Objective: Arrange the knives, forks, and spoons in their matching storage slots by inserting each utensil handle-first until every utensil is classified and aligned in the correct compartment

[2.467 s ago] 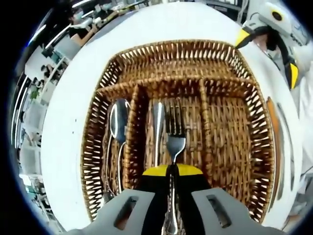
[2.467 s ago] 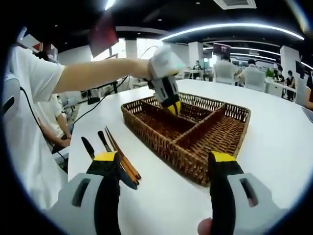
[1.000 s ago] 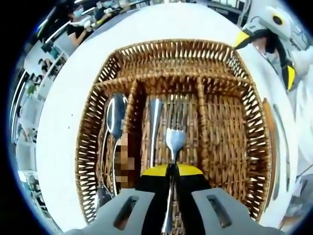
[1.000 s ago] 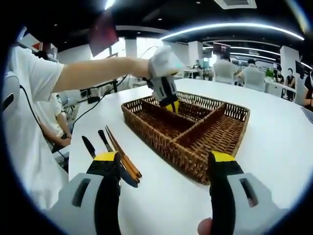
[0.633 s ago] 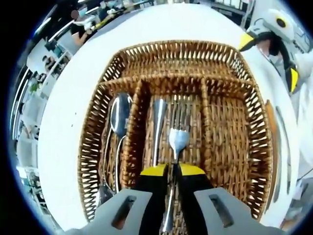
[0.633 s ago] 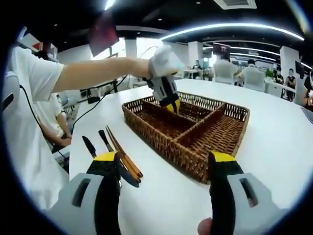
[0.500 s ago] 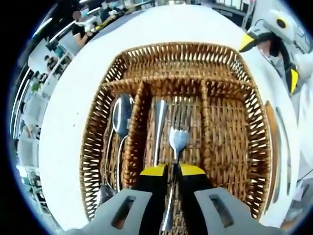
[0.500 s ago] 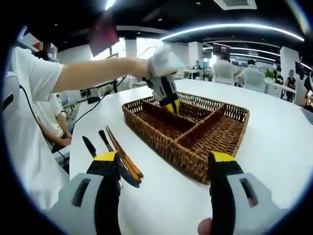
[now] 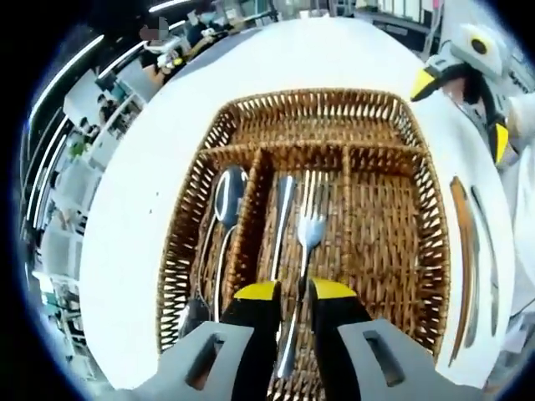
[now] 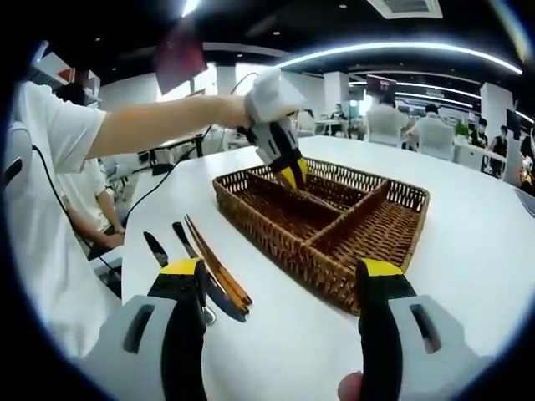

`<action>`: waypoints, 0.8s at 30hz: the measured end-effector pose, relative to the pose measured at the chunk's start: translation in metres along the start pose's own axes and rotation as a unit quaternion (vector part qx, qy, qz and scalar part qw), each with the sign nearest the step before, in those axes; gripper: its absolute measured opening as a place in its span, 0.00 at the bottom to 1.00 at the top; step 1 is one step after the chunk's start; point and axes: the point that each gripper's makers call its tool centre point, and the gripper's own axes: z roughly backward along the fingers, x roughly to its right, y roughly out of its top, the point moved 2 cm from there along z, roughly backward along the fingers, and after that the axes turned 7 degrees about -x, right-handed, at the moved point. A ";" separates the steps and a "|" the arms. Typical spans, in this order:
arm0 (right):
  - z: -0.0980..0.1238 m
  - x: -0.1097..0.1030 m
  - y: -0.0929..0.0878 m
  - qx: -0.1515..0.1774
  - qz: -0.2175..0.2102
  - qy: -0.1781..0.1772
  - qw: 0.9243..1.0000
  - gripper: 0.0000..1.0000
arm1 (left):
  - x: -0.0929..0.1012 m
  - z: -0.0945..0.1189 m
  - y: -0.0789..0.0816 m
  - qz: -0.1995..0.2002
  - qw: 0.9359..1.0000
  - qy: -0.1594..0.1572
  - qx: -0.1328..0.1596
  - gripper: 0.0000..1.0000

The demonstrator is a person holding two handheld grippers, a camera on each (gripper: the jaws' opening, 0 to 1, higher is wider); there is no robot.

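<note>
- Overhead, left gripper view: brown woven wicker tray [image 9: 188, 225] with three long slots and one cross slot at its far end, sitting on a round white table [image 9: 134, 192].
- Left gripper [image 9: 293, 294]: yellow-tipped jaws parted slightly, a silver steel fork [image 9: 306, 242] lying in the gap between them, tines toward the far end. Cannot tell whether the pads touch the handle.
- Fork lies in the middle slot, beside a silver utensil with a rounded tip [image 9: 282, 219].
- Left slot: silver spoon [image 9: 226, 200], bowl toward the far end.
- Right slot shows bare wicker.
- On the table right of the tray: two long knives [image 9: 466, 251], side by side.
- Right gripper [image 10: 280, 276]: jaws wide apart, gripping nothing, hanging above the table near the tray's corner.
- Right gripper view: dark-handled knives by the left jaw; a person's arm [image 10: 167, 125] holds the left gripper over the tray.
</note>
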 end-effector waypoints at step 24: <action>0.006 -0.026 0.002 0.002 0.028 0.003 1.000 0.76 | 0.035 0.069 -0.009 0.040 0.990 0.082 0.110 0.14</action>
